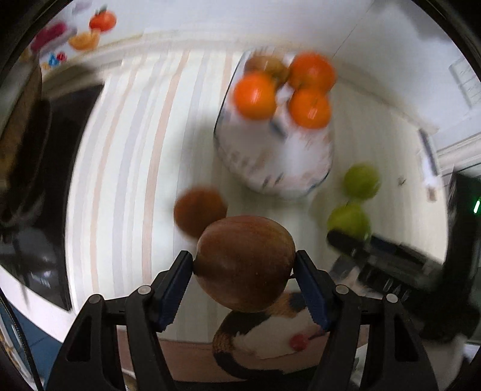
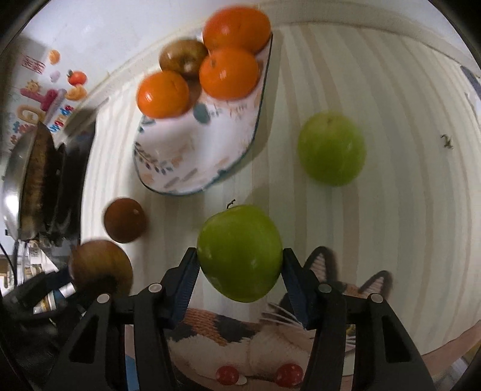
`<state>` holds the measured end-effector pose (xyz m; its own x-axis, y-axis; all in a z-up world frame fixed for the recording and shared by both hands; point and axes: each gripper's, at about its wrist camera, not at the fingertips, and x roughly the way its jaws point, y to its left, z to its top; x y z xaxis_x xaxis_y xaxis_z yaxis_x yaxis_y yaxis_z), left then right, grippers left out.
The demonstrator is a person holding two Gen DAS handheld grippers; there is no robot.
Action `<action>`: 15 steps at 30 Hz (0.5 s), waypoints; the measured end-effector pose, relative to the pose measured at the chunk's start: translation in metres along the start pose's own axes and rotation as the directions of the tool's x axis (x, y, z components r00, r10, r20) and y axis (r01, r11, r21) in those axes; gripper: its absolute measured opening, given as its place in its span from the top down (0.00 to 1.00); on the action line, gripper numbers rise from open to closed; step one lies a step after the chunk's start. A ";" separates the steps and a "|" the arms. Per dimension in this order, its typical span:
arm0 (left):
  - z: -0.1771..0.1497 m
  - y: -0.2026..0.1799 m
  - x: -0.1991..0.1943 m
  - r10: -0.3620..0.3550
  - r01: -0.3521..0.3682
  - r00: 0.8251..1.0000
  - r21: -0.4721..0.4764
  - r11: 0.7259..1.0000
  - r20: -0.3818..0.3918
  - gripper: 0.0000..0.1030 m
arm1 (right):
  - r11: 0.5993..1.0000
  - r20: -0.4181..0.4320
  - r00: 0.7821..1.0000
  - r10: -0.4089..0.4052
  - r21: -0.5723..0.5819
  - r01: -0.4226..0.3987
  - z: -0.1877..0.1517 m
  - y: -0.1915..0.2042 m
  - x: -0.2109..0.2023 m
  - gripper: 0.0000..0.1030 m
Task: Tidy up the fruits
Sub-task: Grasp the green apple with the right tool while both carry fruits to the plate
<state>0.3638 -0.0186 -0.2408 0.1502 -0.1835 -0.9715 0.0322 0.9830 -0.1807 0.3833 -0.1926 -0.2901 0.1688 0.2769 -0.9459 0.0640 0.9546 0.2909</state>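
Note:
In the left wrist view my left gripper [image 1: 243, 258] is shut on a reddish-brown apple [image 1: 245, 264], held above the striped table. In the right wrist view my right gripper [image 2: 239, 255] has both pads against a green apple [image 2: 240, 252] that rests on the table. A patterned white plate [image 2: 192, 156] holds three oranges [image 2: 228, 72] and a brownish apple [image 2: 183, 57]. Beside the plate lie a second green apple [image 2: 332, 147] and another reddish-brown apple [image 2: 124, 219]. The left wrist view is blurred.
A dark stove with a metal pan [image 2: 30, 180] stands at the table's left end. A knitted cat-pattern mat [image 2: 216, 330] lies under both grippers at the front edge. The wall behind carries fruit stickers [image 1: 102, 19].

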 end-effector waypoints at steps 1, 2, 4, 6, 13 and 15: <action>0.013 -0.001 -0.008 -0.009 0.008 1.000 0.008 1.000 0.022 0.35 | 1.000 0.017 1.000 0.010 0.001 -0.010 0.003 0.001 -0.008 0.44; 0.020 -0.001 -0.015 -0.014 0.014 0.999 0.012 1.000 0.037 0.35 | 1.000 0.032 0.999 0.021 0.002 -0.021 0.006 0.003 -0.014 0.44; 0.050 0.003 -0.024 -0.016 0.015 0.998 0.020 1.000 0.066 0.35 | 0.999 0.064 0.997 0.041 -0.003 -0.041 0.017 0.009 -0.028 0.44; 0.072 0.004 -0.022 -0.009 0.008 0.997 0.020 1.000 0.078 0.35 | 0.999 0.084 0.995 0.054 -0.012 -0.053 0.031 0.015 -0.034 0.44; 0.124 0.022 0.026 -0.029 0.029 0.999 -0.019 0.999 -0.028 0.35 | 0.999 0.062 0.997 0.046 -0.020 -0.045 0.073 0.024 -0.008 0.44; 0.134 0.025 0.046 -0.036 0.033 0.996 -0.045 0.998 -0.077 0.35 | 0.999 0.045 0.998 0.035 -0.019 -0.035 0.079 0.025 0.005 0.44</action>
<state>0.5043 -0.0030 -0.2695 0.0723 -0.2178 -0.9733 -0.0070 0.9757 -0.2189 0.4635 -0.1764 -0.2763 0.2152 0.3053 -0.9276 0.0399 0.9464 0.3207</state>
